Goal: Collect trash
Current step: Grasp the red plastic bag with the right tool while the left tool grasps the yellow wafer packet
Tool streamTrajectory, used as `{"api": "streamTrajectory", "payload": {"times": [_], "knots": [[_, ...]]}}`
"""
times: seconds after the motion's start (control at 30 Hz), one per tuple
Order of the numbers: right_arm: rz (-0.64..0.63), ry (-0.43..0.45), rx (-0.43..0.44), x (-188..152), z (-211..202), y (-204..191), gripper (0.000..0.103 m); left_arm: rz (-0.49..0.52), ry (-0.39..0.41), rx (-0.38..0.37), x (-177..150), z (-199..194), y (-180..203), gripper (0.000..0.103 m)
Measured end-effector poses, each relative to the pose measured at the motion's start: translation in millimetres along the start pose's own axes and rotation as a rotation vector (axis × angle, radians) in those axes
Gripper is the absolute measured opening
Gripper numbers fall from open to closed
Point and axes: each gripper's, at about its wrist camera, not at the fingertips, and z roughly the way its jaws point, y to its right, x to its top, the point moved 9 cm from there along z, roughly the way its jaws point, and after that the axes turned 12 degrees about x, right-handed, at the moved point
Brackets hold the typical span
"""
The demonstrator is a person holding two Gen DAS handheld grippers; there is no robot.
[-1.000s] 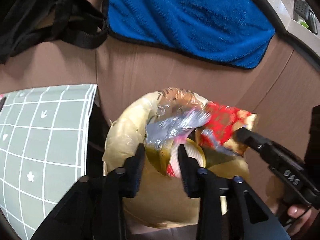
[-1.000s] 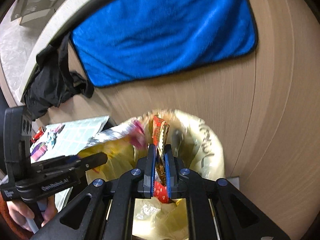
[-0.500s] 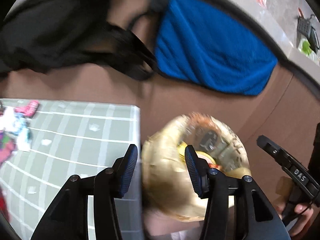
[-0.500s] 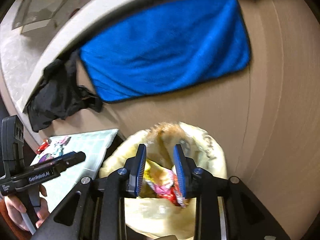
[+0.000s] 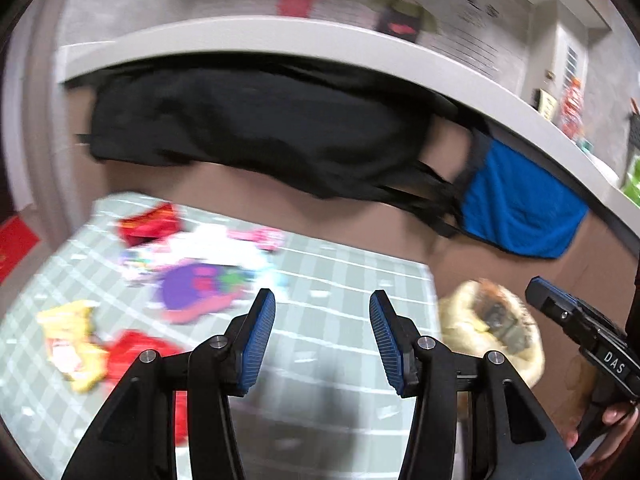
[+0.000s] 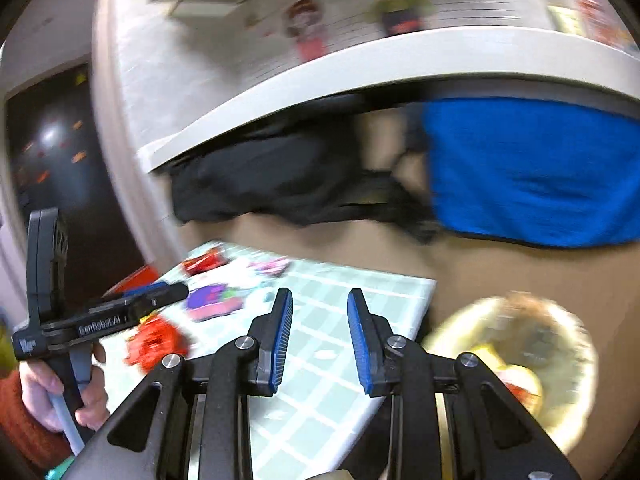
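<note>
Several crumpled wrappers lie on the green grid-patterned table (image 5: 340, 272): a red one (image 5: 148, 220), a purple and pink one (image 5: 196, 288), a yellow one (image 5: 68, 332) and another red one (image 5: 136, 352). My left gripper (image 5: 322, 300) hangs open above the table with nothing between its blue pads. The right gripper (image 6: 320, 296) is open and empty over the table's right edge (image 6: 400, 360). Just right of the table stands the bin with the yellow bag (image 5: 456, 308) (image 6: 572, 408), and wrappers show inside it. Each gripper shows in the other's view, the right one (image 5: 576, 328) and the left one (image 6: 120, 312).
Behind the table a black cloth (image 5: 260, 128) and a blue towel (image 5: 520, 216) hang from a white ledge (image 5: 280, 36) over a brown panel. A hand in an orange sleeve (image 6: 40, 392) holds the left gripper's handle. Both views are motion-blurred.
The right gripper let go of a red wrapper over the bin and opened. The left jaws widened too. Both grippers swung up and left from the bin to the table.
</note>
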Motion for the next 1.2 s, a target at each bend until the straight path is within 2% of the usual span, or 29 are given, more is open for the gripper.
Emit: {"api": "streamTrajectory", "payload": {"times": [0.17, 0.3, 0.4, 0.5, 0.7, 0.83, 0.97, 1.03, 1.07, 1.1, 1.2], "knots": [[-0.066, -0.084, 0.148, -9.3, 57.6, -78.9, 0.027, -0.066, 0.041, 0.149, 4.8, -24.1, -103.9, 0.05], [-0.139, -0.164, 0.22, -28.0, 98.2, -127.3, 0.027, -0.134, 0.043, 0.225, -1.7, -30.1, -170.4, 0.05], [-0.186, -0.25, 0.261, -47.6, 130.1, -150.6, 0.027, -0.204, 0.005, 0.238, -15.6, -21.6, -210.0, 0.05], [-0.203, -0.333, 0.296, -69.5, 156.5, -166.9, 0.027, -0.281, -0.045, 0.205, -34.1, -6.4, -235.5, 0.05], [-0.217, -0.437, 0.333, -95.0, 195.1, -181.9, 0.027, -0.323, -0.147, 0.149, -62.1, 24.7, -248.4, 0.05], [-0.19, -0.447, 0.334, -91.5, 219.1, -180.5, 0.027, -0.332, -0.18, 0.124, -68.0, 36.5, -250.9, 0.05], [-0.09, -0.494, 0.314, -99.9, 246.9, -161.7, 0.027, -0.355, -0.21, 0.121, -70.1, 50.9, -257.9, 0.05], [-0.049, -0.512, 0.367, -107.7, 252.0, -160.8, 0.027, -0.372, -0.221, 0.123, -71.1, 56.5, -260.9, 0.05], [-0.036, -0.523, 0.408, -111.6, 250.9, -164.3, 0.024, -0.381, -0.228, 0.129, -72.1, 60.1, -261.9, 0.05], [-0.035, -0.533, 0.425, -114.2, 249.7, -166.1, 0.01, -0.385, -0.231, 0.137, -72.3, 62.6, -262.5, 0.05], [-0.056, -0.529, 0.415, -116.1, 239.3, -165.7, 0.008, -0.408, -0.234, 0.183, -73.1, 69.3, -268.3, 0.05]]}}
